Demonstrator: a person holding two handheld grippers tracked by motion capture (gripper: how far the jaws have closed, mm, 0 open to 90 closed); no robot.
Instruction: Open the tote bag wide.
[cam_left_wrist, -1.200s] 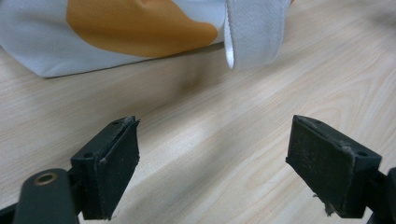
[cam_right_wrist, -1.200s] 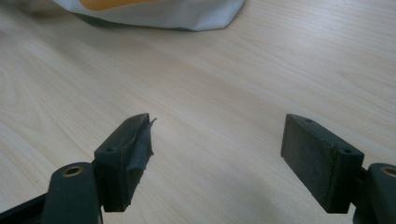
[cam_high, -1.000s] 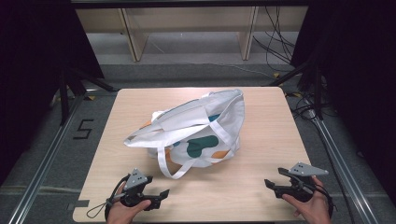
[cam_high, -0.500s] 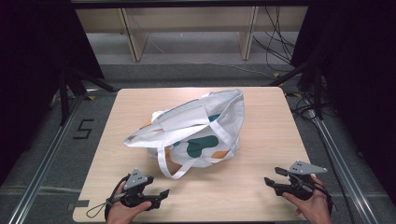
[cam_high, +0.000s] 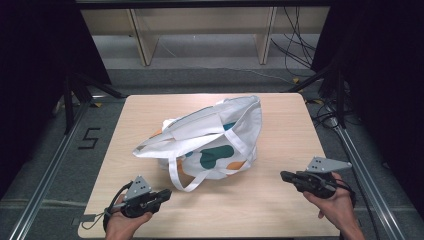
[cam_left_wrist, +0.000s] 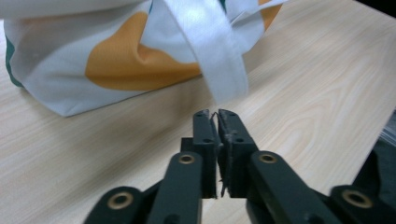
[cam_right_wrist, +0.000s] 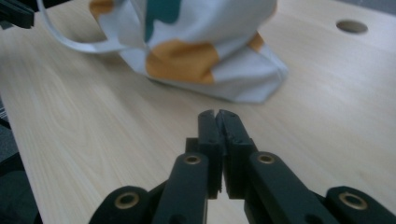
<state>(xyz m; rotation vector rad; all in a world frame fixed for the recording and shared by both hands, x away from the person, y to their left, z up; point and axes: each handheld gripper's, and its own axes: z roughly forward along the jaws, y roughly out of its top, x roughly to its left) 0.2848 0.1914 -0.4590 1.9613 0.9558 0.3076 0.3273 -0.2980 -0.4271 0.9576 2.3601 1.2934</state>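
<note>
We're looking at a white tote bag (cam_high: 212, 137) printed with green and orange blobs, lying slumped on its side in the middle of the wooden table (cam_high: 280, 200), mouth gaping toward the left. One white handle strap (cam_high: 182, 175) loops down off the near side of the bag onto the tabletop.

Our left gripper (cam_high: 162, 196) sits at the near left edge, jaws pressed together on nothing, nose aimed at that strap loop; in the left gripper view the strap (cam_left_wrist: 212, 56) hangs just beyond the closed tips (cam_left_wrist: 215, 116), close but not touching. Our right gripper (cam_high: 286, 176) waits at the near right, well apart from the bag, jaws likewise clenched empty, and in the right gripper view it faces the bag's folded bottom corner (cam_right_wrist: 252, 86).

We'd call this the very start: both hands parked, nothing gripped yet. The next move, as we judge it, belongs to the left hand: spread the jaws, ease forward and take the strap flat between them. The right gripper needs to open and close the gap to steady or grab the fabric.
</note>
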